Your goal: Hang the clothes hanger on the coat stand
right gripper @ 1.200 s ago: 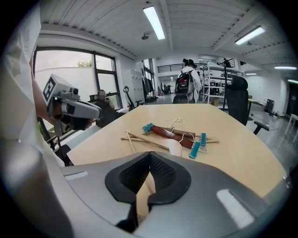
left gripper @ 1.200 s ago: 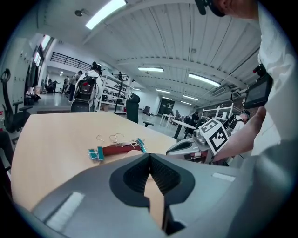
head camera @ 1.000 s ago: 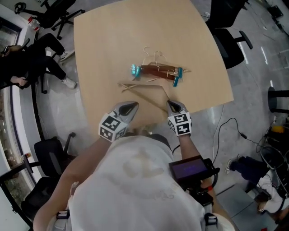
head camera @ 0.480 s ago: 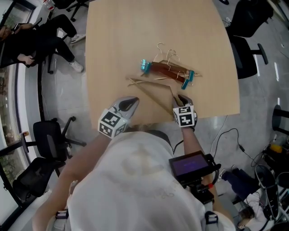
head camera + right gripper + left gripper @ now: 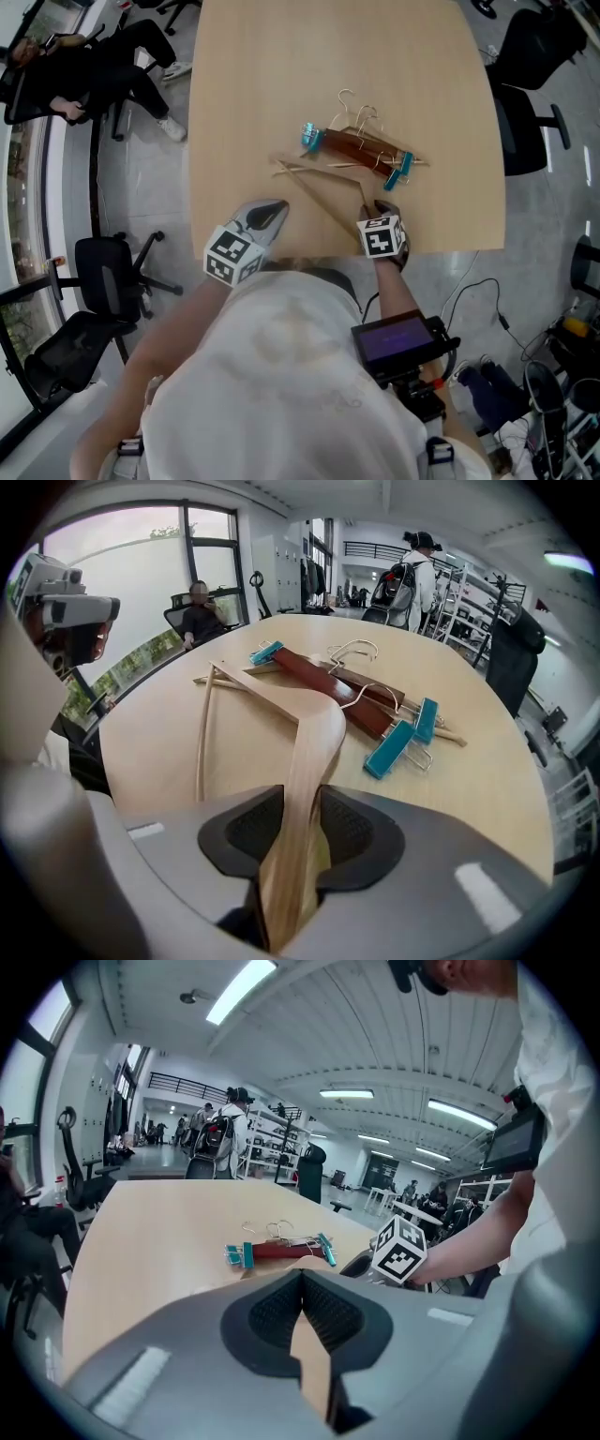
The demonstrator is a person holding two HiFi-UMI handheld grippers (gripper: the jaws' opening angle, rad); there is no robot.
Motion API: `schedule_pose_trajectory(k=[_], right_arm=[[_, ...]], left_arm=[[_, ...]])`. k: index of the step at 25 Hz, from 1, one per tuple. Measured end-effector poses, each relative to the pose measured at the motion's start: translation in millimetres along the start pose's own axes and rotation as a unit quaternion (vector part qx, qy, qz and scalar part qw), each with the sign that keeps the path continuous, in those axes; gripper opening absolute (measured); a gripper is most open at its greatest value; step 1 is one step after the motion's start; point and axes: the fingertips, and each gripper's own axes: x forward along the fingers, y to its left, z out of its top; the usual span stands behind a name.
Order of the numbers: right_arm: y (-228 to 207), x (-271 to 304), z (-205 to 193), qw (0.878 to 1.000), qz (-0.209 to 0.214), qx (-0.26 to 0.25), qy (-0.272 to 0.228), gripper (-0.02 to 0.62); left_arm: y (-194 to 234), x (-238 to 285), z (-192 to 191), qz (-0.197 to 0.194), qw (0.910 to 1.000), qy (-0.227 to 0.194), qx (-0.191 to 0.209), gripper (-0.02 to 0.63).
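Observation:
A light wooden hanger (image 5: 323,192) lies on the round table (image 5: 262,75), just in front of a pile of dark brown hangers with teal clips (image 5: 356,150). One arm of the light hanger (image 5: 300,733) runs between the jaws of my right gripper (image 5: 373,208) (image 5: 298,846). Those jaws are opening, with a gap beside the wood. My left gripper (image 5: 272,214) (image 5: 302,1283) hovers at the near table edge, shut and empty, left of the hanger. No coat stand shows in any view.
Black office chairs (image 5: 103,291) stand on the floor to the left and at the right (image 5: 534,66). A seated person (image 5: 84,80) is at the upper left. A screen device (image 5: 398,342) hangs at my waist. Cables (image 5: 469,281) trail on the floor.
The head view has swung, so the table and hangers sit further right and higher in the picture. Both grippers stay at the near edge by the light hanger.

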Motion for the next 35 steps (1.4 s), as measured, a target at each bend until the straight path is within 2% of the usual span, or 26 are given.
schedule_pose_trajectory(k=[8, 20, 28, 35], right_arm=[[3.8, -1.1, 0.9, 0.999, 0.004, 0.029, 0.013, 0.109], [14.9, -28.1, -8.4, 0.999, -0.016, 0.031, -0.025, 0.104], [42.0, -58.6, -20.5, 0.997, -0.041, 0.045, -0.054, 0.104], [72.5, -98.7, -20.1, 0.990, -0.081, 0.067, -0.089, 0.104]], left_arm=[[-12.9, 9.3, 8.1, -0.014, 0.9998, 0.001, 0.012, 0.002], [-22.2, 6.6, 4.3, -0.044, 0.9986, 0.004, 0.028, 0.002], [-40.9, 2.8, -2.8, -0.113, 0.9919, 0.003, 0.058, 0.002], [-41.0, -29.6, -7.5, -0.153, 0.9856, -0.009, 0.071, 0.002]])
